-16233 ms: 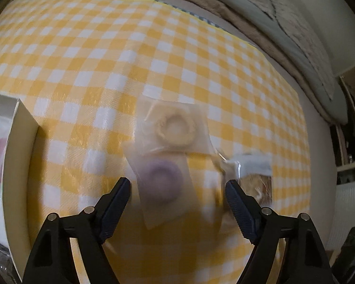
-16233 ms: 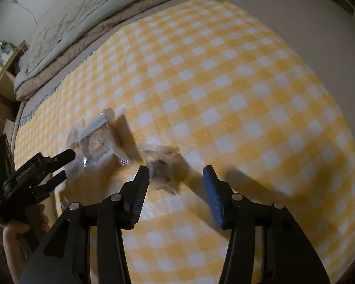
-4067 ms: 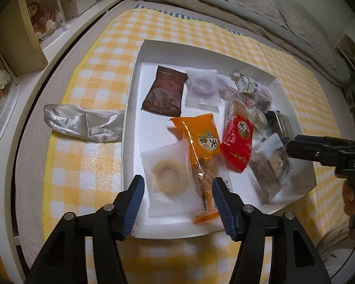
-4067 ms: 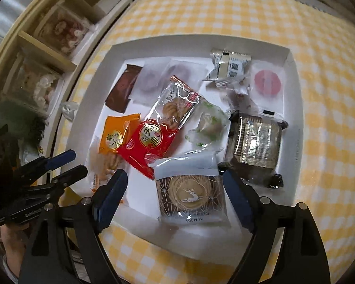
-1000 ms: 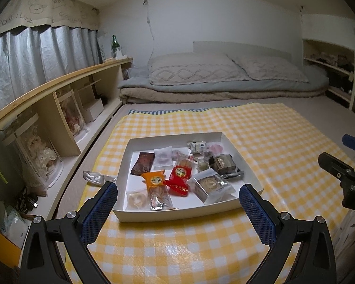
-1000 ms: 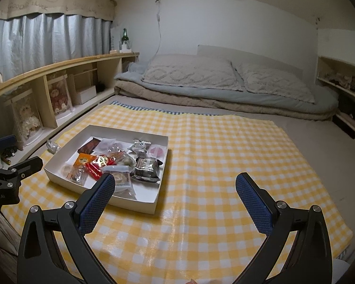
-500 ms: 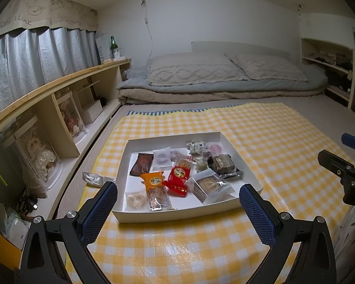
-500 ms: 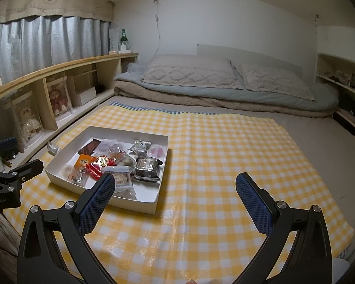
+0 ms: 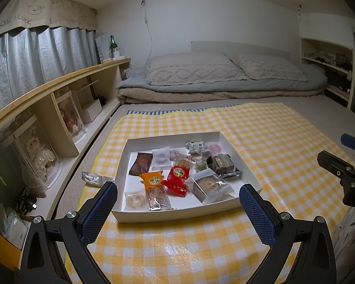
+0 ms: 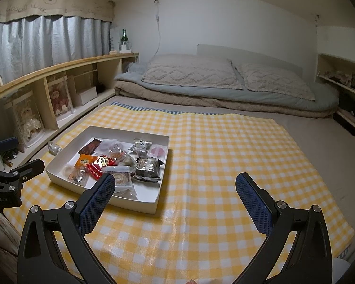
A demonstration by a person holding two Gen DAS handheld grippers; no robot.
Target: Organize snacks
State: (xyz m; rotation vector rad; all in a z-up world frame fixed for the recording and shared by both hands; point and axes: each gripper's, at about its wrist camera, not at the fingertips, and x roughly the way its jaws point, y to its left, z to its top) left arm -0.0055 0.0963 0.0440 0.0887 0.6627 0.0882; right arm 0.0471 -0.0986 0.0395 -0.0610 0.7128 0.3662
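Shallow white cardboard tray [image 9: 239,156] of wrapped snacks [image 9: 177,176] on yellow-and-white checked cloth [image 10: 224,146], near its left edge. Wide bare cloth rightward. Left gripper [image 9: 178,209] and right gripper [image 10: 172,196] both spread wide, empty, raised short of the tray.
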